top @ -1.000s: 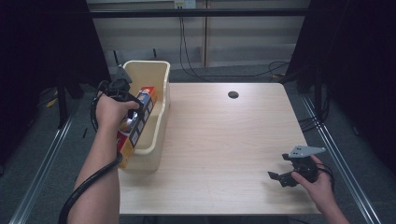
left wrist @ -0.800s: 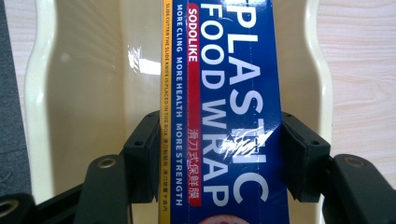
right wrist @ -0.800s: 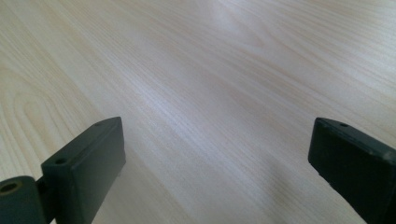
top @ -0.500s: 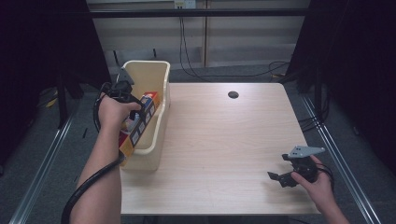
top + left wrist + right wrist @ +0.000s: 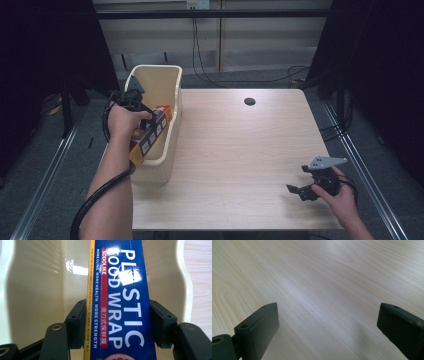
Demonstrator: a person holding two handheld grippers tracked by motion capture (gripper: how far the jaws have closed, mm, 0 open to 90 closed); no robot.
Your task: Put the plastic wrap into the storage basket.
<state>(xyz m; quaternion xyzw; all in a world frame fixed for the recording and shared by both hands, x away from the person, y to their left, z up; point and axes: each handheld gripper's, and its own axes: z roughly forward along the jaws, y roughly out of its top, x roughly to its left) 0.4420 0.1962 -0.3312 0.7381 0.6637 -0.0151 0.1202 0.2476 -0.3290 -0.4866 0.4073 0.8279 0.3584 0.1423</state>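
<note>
One plastic wrap box (image 5: pixel 120 302) is the sole item in play, tilted over the cream bin (image 5: pixel 150 85), clamped by the left gripper (image 5: pixel 117 322). Release seems unfinished. The right gripper (image 5: pixel 312 186) rests spread wide, empty, on the table (image 5: pixel 240 150).

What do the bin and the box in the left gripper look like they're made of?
The bin looks like glossy cream plastic, with light glaring off its smooth wall. The box looks like printed cardboard with a slight sheen, folded along sharp edges. The left gripper is clamped on it.
</note>
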